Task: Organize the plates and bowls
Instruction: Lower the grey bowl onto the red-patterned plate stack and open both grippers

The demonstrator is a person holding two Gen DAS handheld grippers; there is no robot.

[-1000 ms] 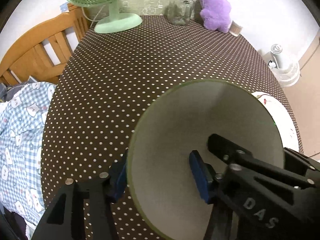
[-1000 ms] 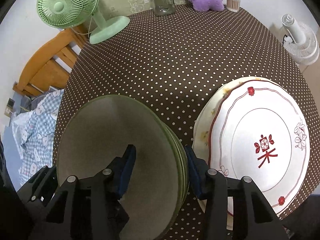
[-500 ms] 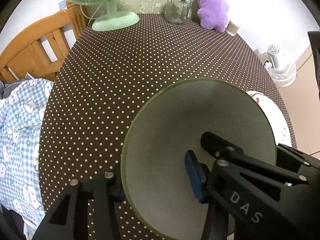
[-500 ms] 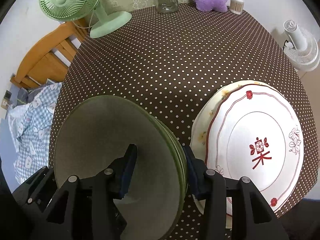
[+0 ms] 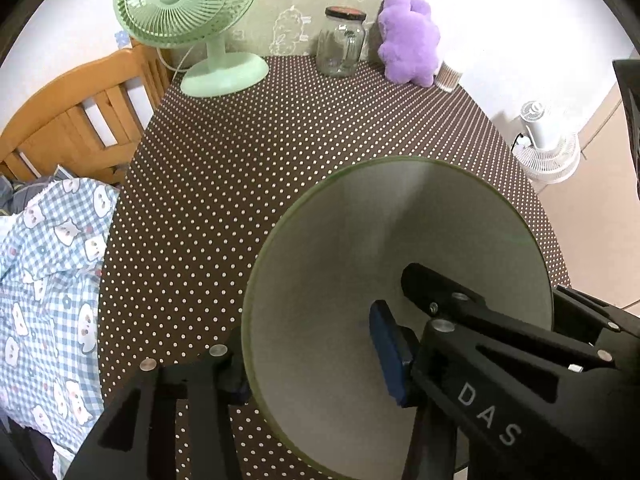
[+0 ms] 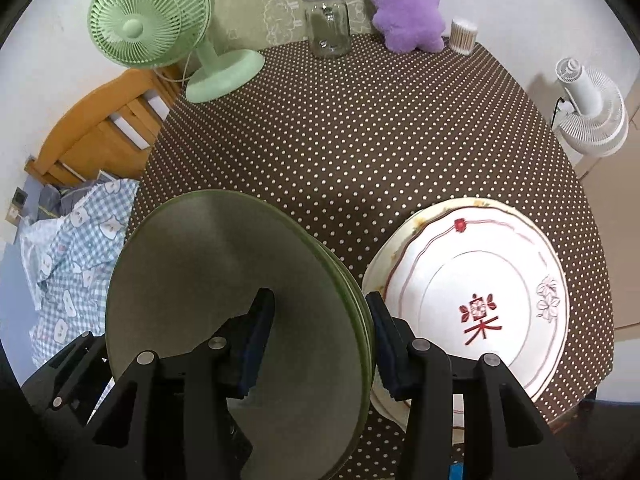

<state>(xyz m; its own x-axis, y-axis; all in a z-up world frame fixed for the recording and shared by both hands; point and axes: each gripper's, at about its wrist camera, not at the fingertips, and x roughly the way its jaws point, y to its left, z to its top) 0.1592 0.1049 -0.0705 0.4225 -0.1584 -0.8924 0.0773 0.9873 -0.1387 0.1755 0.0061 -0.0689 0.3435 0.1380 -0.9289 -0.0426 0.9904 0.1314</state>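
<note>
Polka-dot tablecloth (image 6: 360, 152) carries 2 stacked white plates (image 6: 480, 304). Left gripper (image 5: 312, 360) and right gripper (image 6: 320, 336) both clamp opposite rims of the green plate stack (image 6: 224, 280), beside them.

Right gripper (image 6: 318, 330): at 6 o'clock, pads clamped on the rim of the green plates (image 6: 208, 280), one pad inside, one outside.
Green plates: stacked, tilted, at 8 o'clock.
White plates (image 6: 500, 276): at 4 o'clock on the dotted tablecloth (image 6: 360, 132).
Green fan (image 6: 160, 24): 11 o'clock.
Glass jar (image 6: 326, 22): 12 o'clock.
</note>
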